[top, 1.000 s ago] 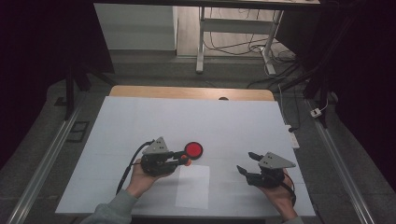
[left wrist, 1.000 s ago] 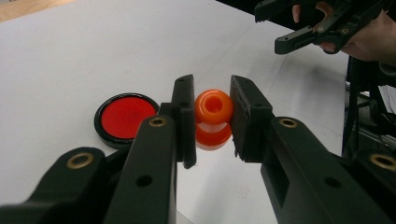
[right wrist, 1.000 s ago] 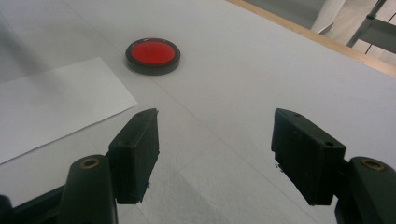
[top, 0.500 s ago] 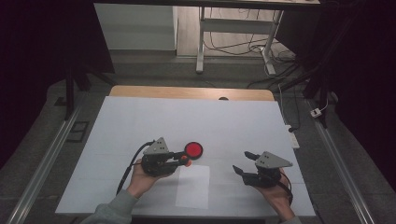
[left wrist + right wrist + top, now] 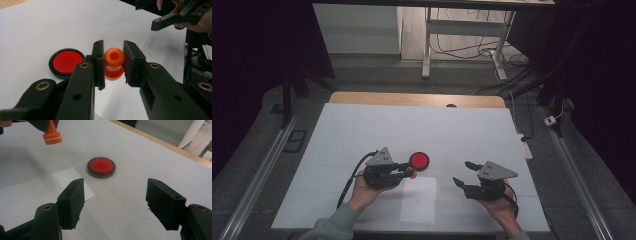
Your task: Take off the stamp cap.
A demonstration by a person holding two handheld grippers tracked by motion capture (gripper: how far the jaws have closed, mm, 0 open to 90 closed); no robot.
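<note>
My left gripper (image 5: 113,63) is shut on a small orange stamp (image 5: 114,63), gripped by its knob and held just above the white table; the same orange stamp (image 5: 52,133) hangs base down at the top left of the right gripper view. A round red ink pad (image 5: 419,160) in a black rim lies on the table just beyond the left gripper (image 5: 408,171). The ink pad (image 5: 66,62) sits left of the jaws in the left gripper view. My right gripper (image 5: 465,173) stands open over the table's front right, nothing between its fingers, with the ink pad (image 5: 101,167) ahead of it.
A white sheet of paper (image 5: 418,199) lies on the white table cover (image 5: 412,130) near the front edge, between the two hands. A wooden table edge (image 5: 412,99) runs along the far side. Cables and a metal stand (image 5: 427,45) are on the floor beyond.
The right gripper has shifted a little to the left, toward the paper. The left gripper with the stamp has stayed by the ink pad.
</note>
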